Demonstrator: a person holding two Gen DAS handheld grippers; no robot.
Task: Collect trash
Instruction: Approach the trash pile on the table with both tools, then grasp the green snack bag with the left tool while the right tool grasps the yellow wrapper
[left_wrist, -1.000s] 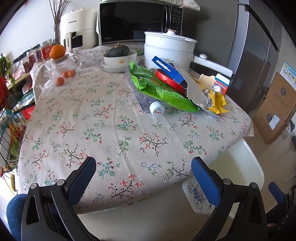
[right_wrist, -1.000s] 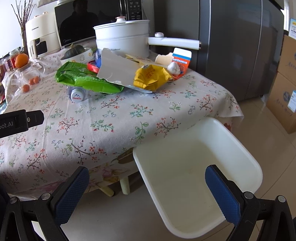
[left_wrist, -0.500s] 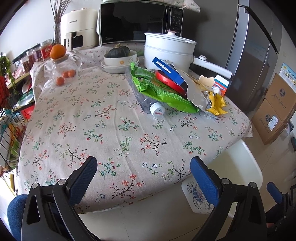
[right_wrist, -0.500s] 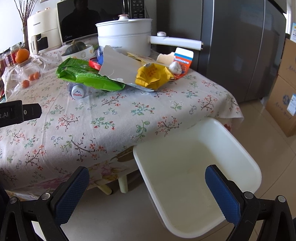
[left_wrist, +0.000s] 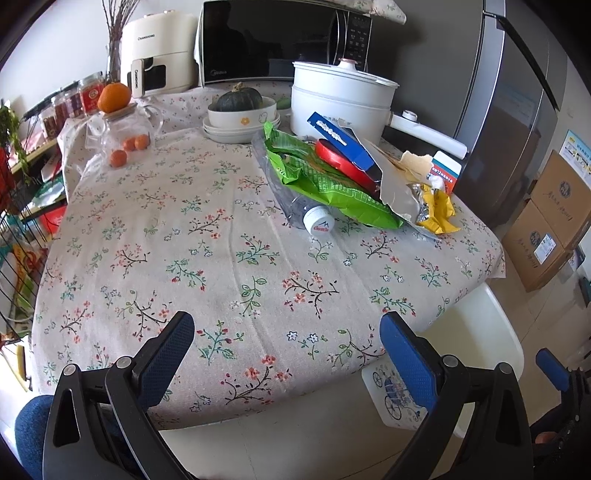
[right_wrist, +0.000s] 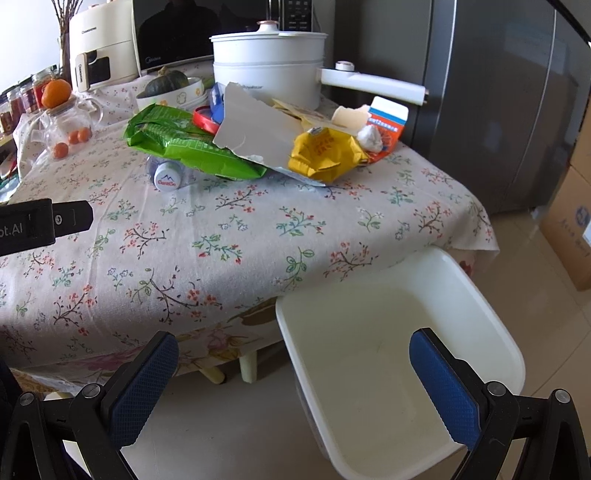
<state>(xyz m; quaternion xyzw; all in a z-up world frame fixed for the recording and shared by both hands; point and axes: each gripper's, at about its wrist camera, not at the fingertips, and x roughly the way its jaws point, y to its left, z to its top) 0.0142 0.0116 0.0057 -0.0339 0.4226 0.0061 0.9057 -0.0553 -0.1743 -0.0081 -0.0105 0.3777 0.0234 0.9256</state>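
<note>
Trash heaped at the far right of the bench (left_wrist: 207, 258) — green bag (left_wrist: 328, 184), clear bottle with white cap (left_wrist: 318, 220), torn grey card (right_wrist: 258, 129), yellow wrapper (right_wrist: 325, 151), small red-and-blue carton (right_wrist: 388, 118), all overlapping beside the white pot (left_wrist: 340, 99). White bin (right_wrist: 399, 354) on the floor, tucked against the bench's near right corner, nothing in it yet. None of the collecting done, by the look of things.

Best to begin with the loose edge pieces: yellow wrapper or bottle first, pinched at a crumpled fold or at the neck, lifted straight up so the stack does not slide, then carried low over the corner and dropped well inside the rim. Bowl with the squash (left_wrist: 240, 110) and glass jar of oranges (left_wrist: 122, 129) to be left alone — not trash, probably.

Left gripper (left_wrist: 286, 347) low at the near edge, level, aimed across the cloth, fingers spread wide and empty. Right gripper (right_wrist: 293, 373) lower, off the bench, over floor and bin, fingers likewise apart, nothing held.
</note>
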